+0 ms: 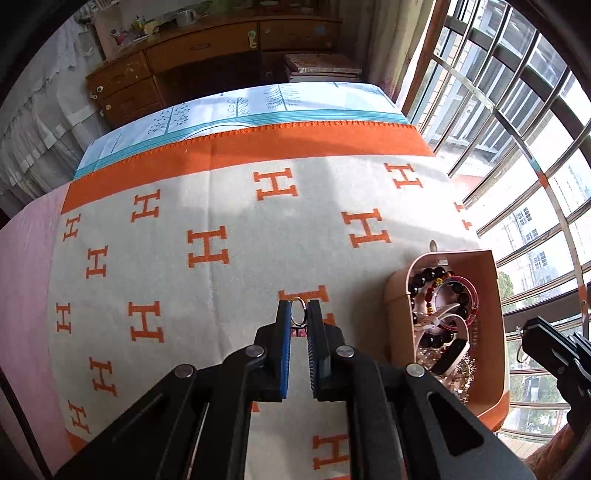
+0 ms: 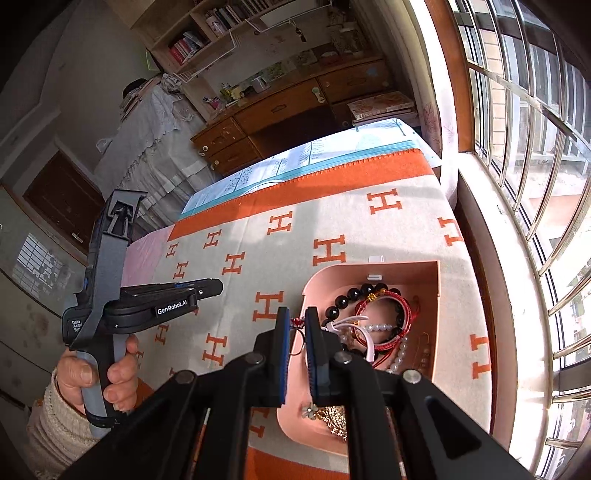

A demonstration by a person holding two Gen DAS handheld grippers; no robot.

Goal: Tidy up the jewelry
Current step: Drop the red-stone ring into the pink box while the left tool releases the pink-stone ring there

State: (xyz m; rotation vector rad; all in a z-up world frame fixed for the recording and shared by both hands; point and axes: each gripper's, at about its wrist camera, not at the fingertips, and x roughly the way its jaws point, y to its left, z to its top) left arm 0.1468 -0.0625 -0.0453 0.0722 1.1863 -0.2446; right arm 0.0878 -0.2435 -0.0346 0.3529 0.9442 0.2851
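Jewelry: beads and bracelets heaped in pink tray [image 2: 436, 280] on H-patterned orange-bordered blanket [image 1: 229, 206], beside barred window [image 1: 517, 110]. Left gripper [image 1: 299, 308] pinched on metal ring [image 1: 298, 314]. Right gripper [image 2: 297, 318] clamped on red charm with thin cord [image 2: 296, 324] at tray edge. Wooden desk [image 1: 192, 59] beyond.

Bed runs away from camera, cream blanket [image 1: 229, 206] with orange H pattern and broad orange border; pale blue sheet [image 1: 258, 107] with tree print beyond it; pink cover [image 1: 22, 280] at left edge. Wooden desk [image 1: 177, 55] with drawers across far wall, clutter on top, stacked books [image 1: 321, 66] beside it. Shelf of books [image 2: 207, 33] above desk. White lace cloth [image 2: 155, 125] draped at left. Big barred window [image 2: 524, 110] along right, sunlight pouring in, bright patches and shadows across blanket
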